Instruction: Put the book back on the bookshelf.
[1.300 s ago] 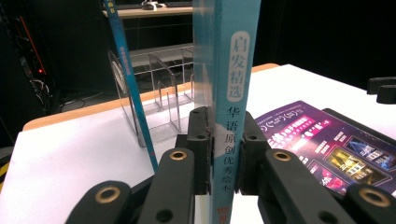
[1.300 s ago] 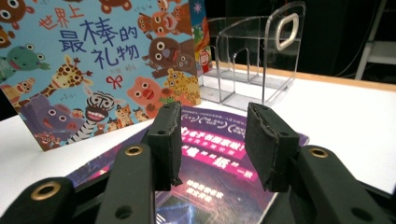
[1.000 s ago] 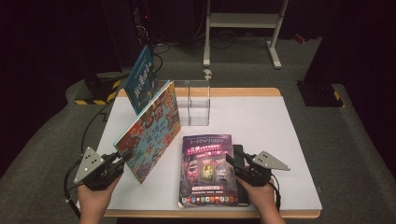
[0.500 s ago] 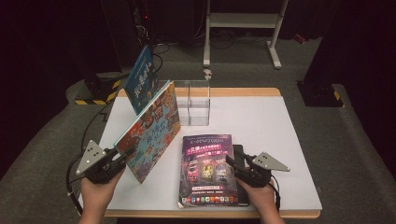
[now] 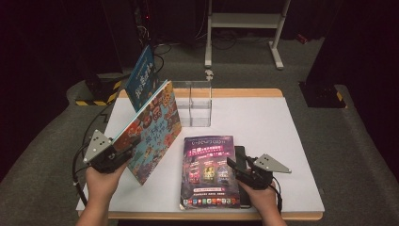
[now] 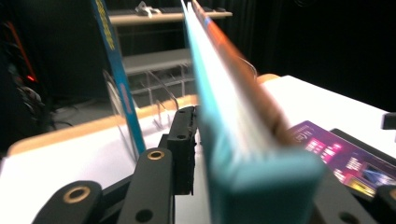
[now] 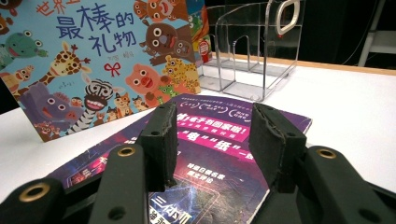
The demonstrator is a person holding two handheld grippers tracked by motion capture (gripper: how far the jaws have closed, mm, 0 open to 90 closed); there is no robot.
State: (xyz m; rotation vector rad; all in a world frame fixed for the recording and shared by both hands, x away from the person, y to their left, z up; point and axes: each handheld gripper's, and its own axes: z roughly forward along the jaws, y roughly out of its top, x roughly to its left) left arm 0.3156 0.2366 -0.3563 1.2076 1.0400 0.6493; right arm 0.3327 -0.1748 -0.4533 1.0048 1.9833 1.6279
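High view shows three books and a clear acrylic file rack (image 5: 199, 102) standing at the table's (image 5: 282, 141) twelve o'clock edge. One blue book (image 5: 142, 77) already stands upright at the rack's nine o'clock side, so I judge that one filed. The animal picture book (image 5: 153, 129) is raised on edge and tilted, its bottom edge on the table at about eight o'clock from the rack, still outside it. In the left gripper view that book's teal spine (image 6: 261, 186) sits between the jaws of the left gripper (image 5: 123, 153), which have just been opening; a gap shows on the one visible side, so the grip looks loosened. The purple magazine (image 5: 209, 172) lies flat at six o'clock, not yet lifted; the right gripper (image 7: 212, 140) hovers over its near edge with jaws apart, holding nothing. Two books remain to be racked.
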